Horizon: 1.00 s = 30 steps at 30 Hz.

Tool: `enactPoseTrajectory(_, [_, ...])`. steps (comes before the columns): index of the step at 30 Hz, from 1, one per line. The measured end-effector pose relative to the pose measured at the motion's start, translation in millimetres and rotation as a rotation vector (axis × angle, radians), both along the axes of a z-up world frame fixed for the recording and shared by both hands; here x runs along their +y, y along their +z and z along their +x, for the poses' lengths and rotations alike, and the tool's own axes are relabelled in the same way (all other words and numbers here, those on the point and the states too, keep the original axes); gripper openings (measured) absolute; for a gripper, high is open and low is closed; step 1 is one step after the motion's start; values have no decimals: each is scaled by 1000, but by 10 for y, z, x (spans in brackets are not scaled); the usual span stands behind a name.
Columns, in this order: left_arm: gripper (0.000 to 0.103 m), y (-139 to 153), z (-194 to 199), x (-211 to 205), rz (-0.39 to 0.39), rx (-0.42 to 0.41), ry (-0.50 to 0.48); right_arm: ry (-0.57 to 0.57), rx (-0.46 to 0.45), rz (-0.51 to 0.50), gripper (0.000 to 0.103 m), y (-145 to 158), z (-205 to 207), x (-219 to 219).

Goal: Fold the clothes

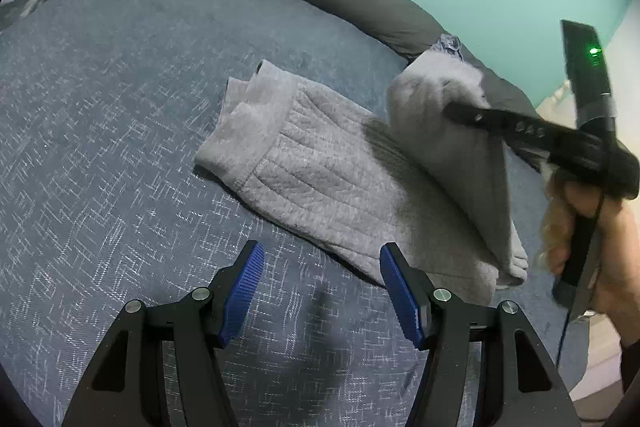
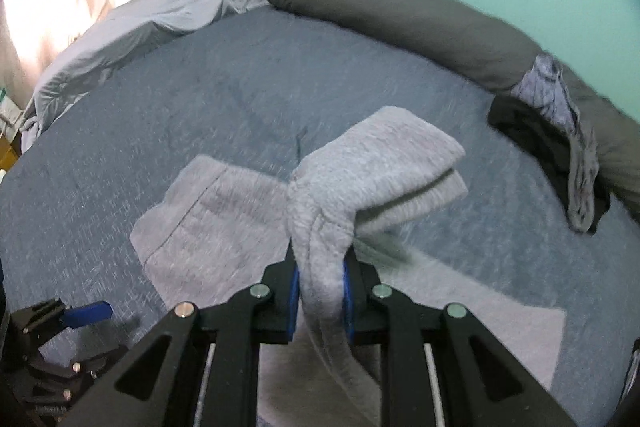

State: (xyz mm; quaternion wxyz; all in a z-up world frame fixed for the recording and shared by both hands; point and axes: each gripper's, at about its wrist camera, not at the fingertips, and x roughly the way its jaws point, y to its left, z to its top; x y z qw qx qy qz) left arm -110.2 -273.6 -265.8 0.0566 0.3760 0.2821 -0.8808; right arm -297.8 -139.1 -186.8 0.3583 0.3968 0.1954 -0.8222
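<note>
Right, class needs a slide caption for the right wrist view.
Right tool shut on a lifted fold of grey sweatpants above a blue bedspread.

A light grey quilted fabric garment (image 1: 320, 175) lies on the blue bed, ribbed hem toward the left. Its right part is lifted and doubled over, hanging in a bunched fold.
</note>
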Motion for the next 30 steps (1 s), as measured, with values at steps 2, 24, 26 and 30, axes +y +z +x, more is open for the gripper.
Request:
enactPoseTrajectory(2, [64,-4,3,-12,2,-1,4,20,-17,-12,20,-19,30,-18])
enactPoseTrajectory(24, [64,-54,-16,-88,37,-4,11,43,-112,-133,44,-22,53,420])
enactPoseTrajectory(26, [64,-73,-29,-104,54,-3,13,-13,-120,-155,44,-41,-32,687])
enactPoseTrajectory(30, [64,-91,-97,-125,81,7,19,-122,-134,-193,45,-83,-189,1208])
